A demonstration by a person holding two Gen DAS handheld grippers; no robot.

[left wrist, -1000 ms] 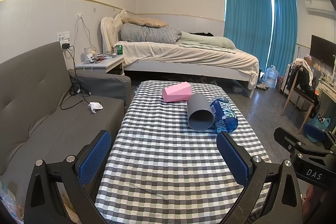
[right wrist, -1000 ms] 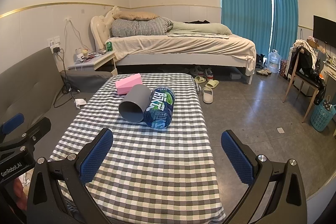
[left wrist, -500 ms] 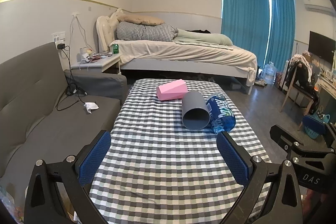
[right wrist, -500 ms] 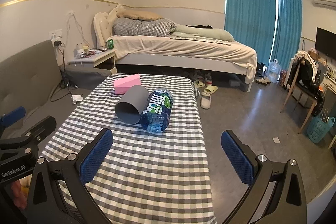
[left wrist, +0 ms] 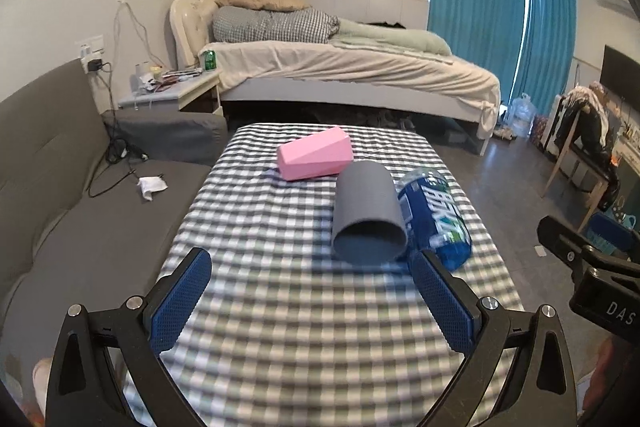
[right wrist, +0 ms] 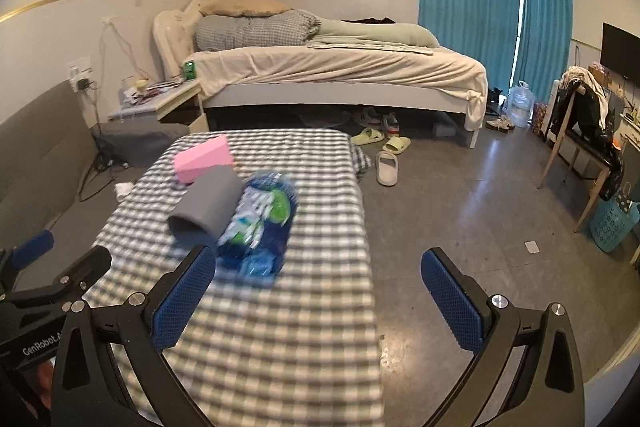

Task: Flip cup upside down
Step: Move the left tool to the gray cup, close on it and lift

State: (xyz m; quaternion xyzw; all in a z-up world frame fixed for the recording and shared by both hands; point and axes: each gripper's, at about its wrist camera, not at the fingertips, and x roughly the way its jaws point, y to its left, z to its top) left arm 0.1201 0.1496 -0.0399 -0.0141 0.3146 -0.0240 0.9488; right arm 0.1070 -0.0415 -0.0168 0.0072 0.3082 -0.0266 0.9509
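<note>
Closer now — both tools have pushed in over the checked table.

My left gripper and right gripper gape wide, empty. Grey cup lies on its side, mouth toward me, touching the blue bottle, pink block behind. I'd straddle its wall squarely, lift, then rotate rim-down.

Left claw: black angular frame, two fingers faced with blue cross-hatched pads, silver round screws at the joints. Right claw: same black frame, blue textured pads, silver screws. White lettering on the bodies: "DAS" on right, "GenRobot.AI" on left.
</note>
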